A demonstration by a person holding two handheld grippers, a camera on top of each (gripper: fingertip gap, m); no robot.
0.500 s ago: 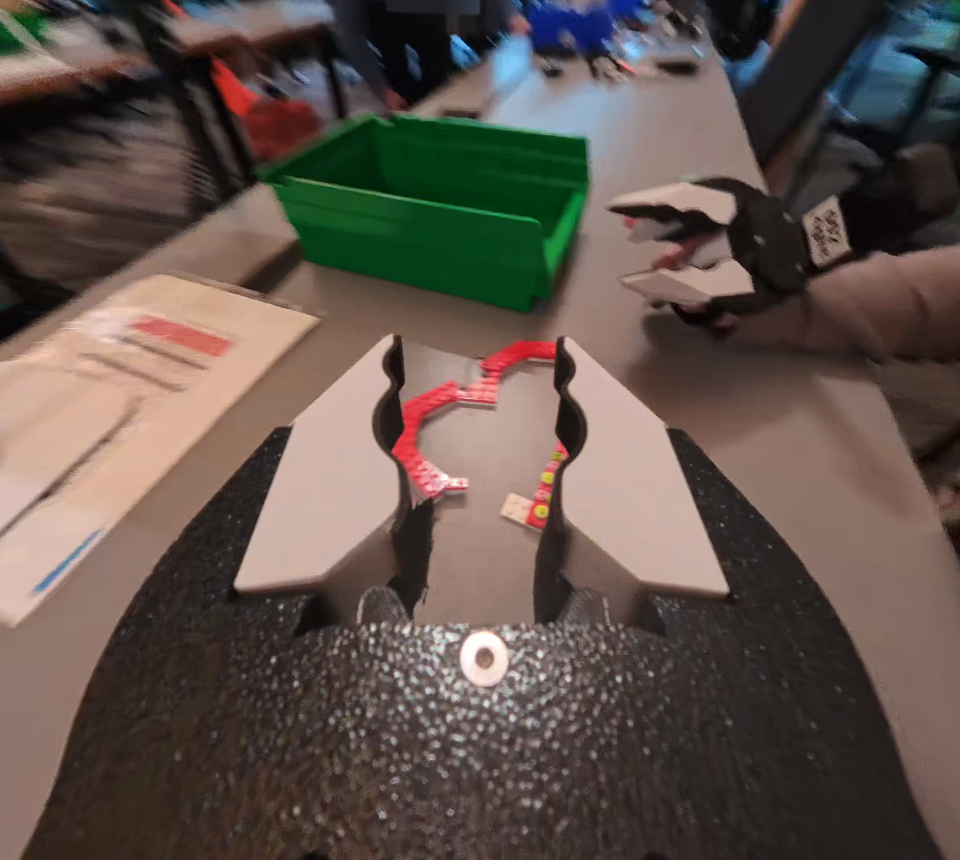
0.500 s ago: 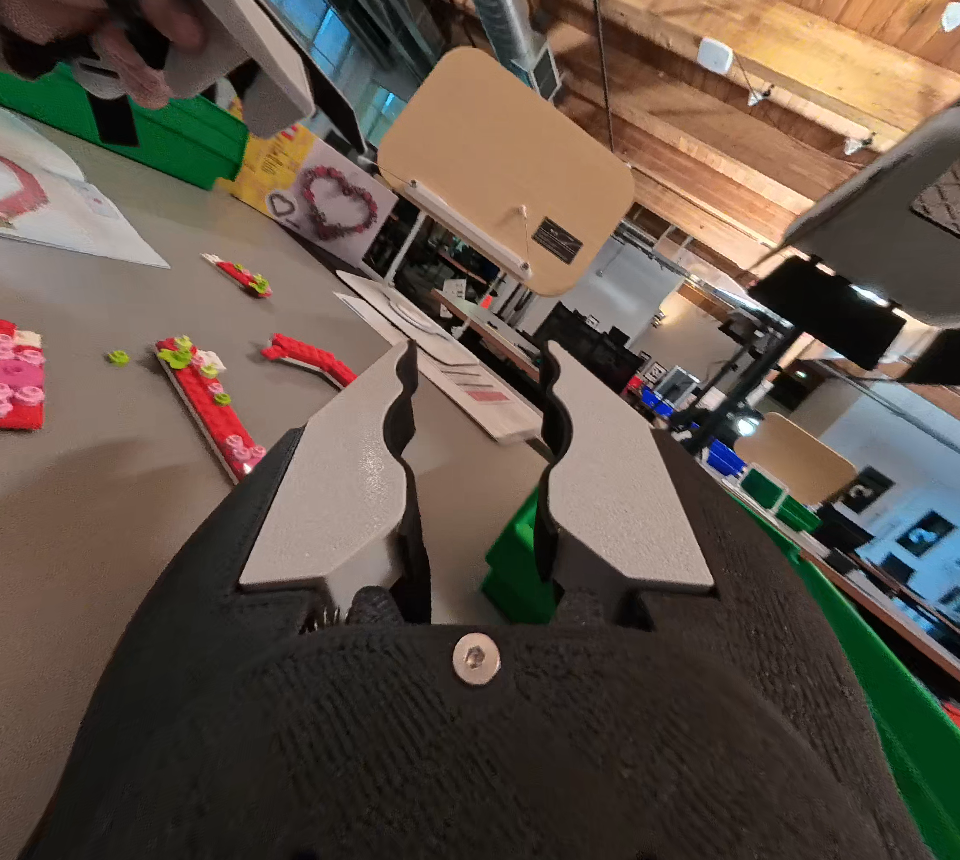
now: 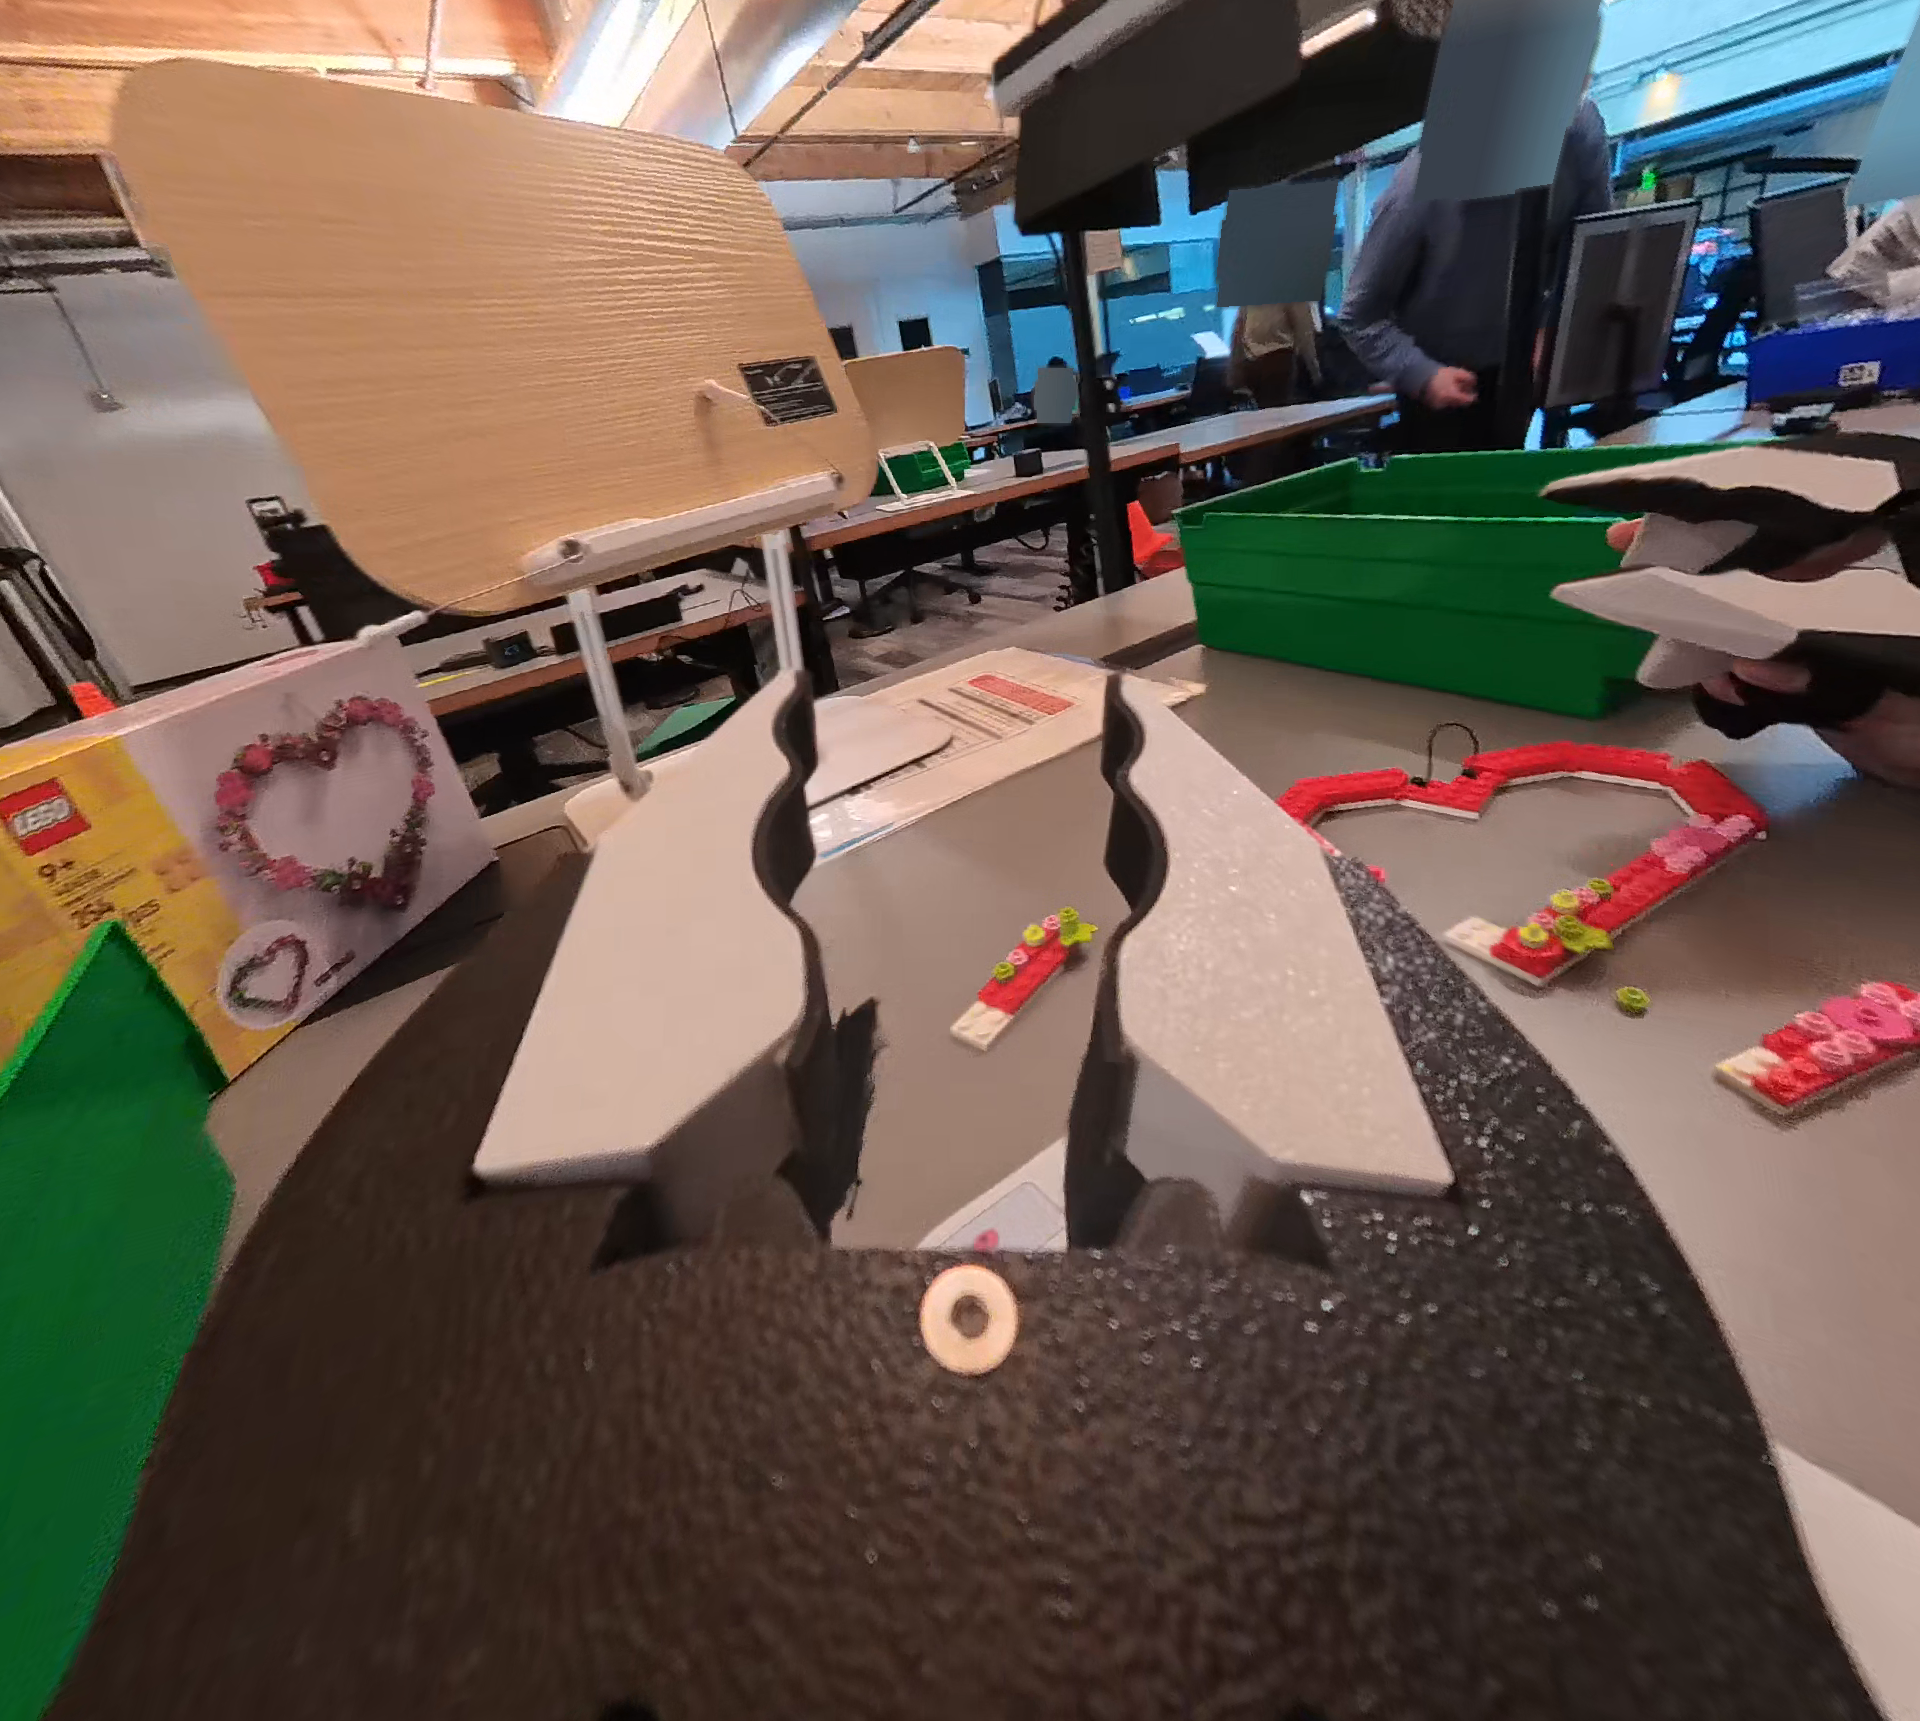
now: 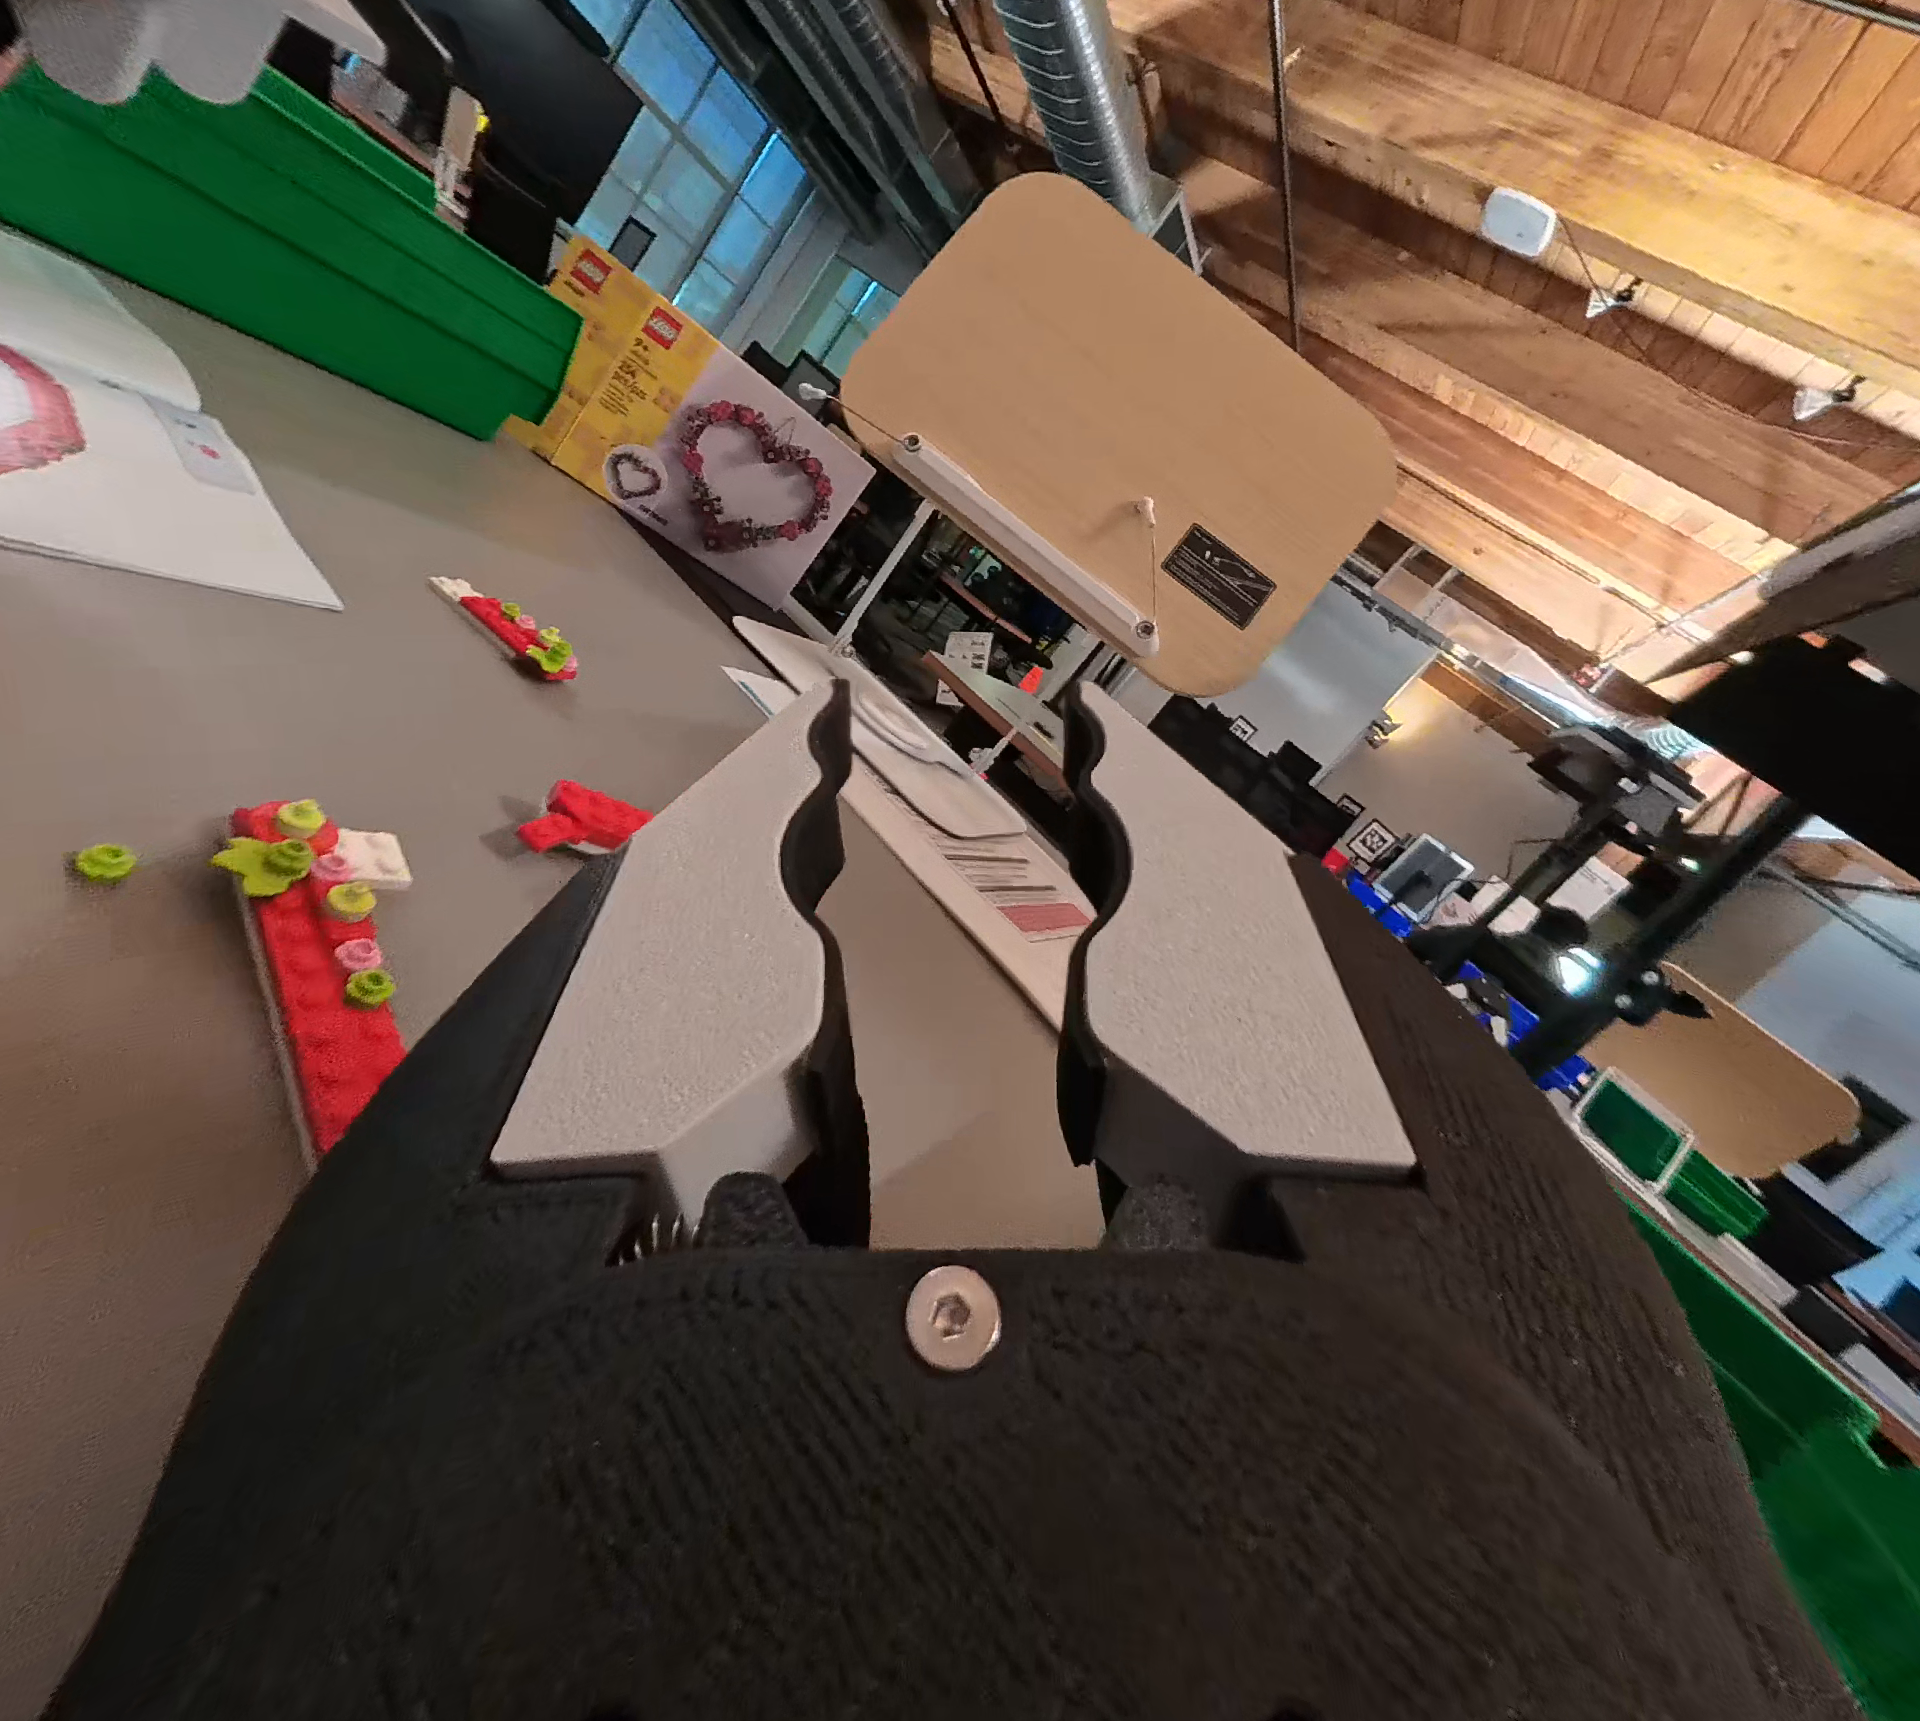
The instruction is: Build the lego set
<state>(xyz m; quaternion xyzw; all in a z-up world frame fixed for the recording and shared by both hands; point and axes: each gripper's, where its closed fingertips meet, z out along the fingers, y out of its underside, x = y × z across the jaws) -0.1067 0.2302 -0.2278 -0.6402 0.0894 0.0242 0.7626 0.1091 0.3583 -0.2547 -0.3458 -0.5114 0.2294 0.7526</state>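
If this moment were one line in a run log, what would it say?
left gripper: open, empty | right gripper: open, empty | red heart frame: unfinished, on table

Your left wrist camera is sitting low over the grey table (image 3: 1558,1152), looking forward and a little upward between its own grey fingers. Your right wrist camera is tilting to one side, also low and near the tabletop (image 4: 156,1152). Both are showing the tilted light wooden book stand (image 3: 468,341) (image 4: 1122,424), the yellow and white lego box (image 3: 239,840) (image 4: 727,456) and the short red strip with green studs (image 3: 1023,980) (image 4: 509,627).
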